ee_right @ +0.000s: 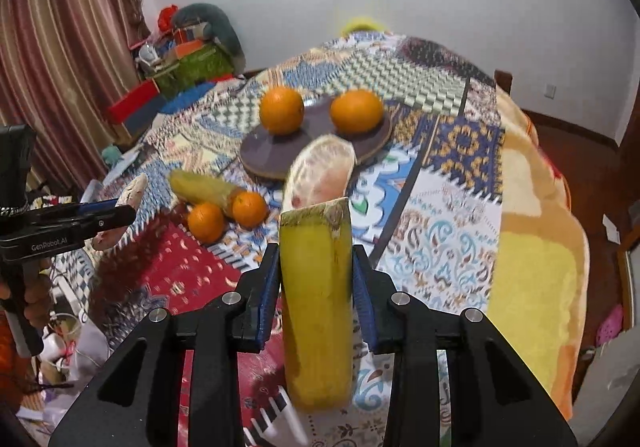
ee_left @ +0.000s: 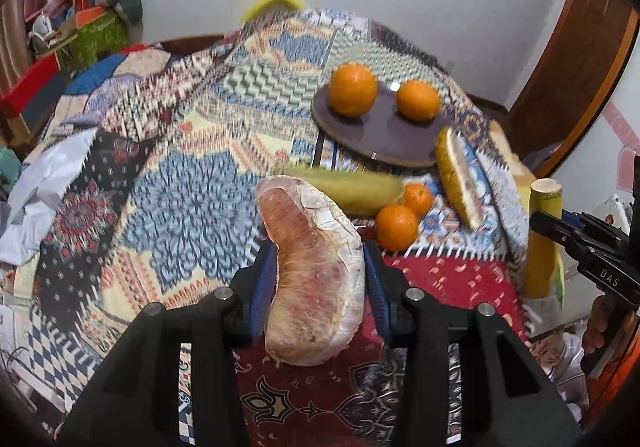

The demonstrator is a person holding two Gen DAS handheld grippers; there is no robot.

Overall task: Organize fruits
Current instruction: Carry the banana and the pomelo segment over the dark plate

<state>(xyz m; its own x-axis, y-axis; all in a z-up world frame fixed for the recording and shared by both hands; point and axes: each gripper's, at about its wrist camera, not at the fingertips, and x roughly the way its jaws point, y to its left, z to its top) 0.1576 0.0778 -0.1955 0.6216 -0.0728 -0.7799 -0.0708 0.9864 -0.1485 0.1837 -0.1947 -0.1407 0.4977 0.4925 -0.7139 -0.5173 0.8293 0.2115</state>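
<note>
Your left gripper (ee_left: 320, 275) is clamped on a peeled pomelo segment (ee_left: 316, 271) held above the patterned bedspread (ee_left: 180, 183), your right gripper (ee_right: 316, 279) is squeezed onto a yellow rind piece (ee_right: 316, 307), and two oranges (ee_left: 353, 89) sit on the dark plate (ee_left: 380, 135) ahead.

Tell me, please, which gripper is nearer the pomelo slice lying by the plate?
Right, I think. The right gripper has the slice close ahead; the left gripper sits farther off, to the slice's left.
</note>
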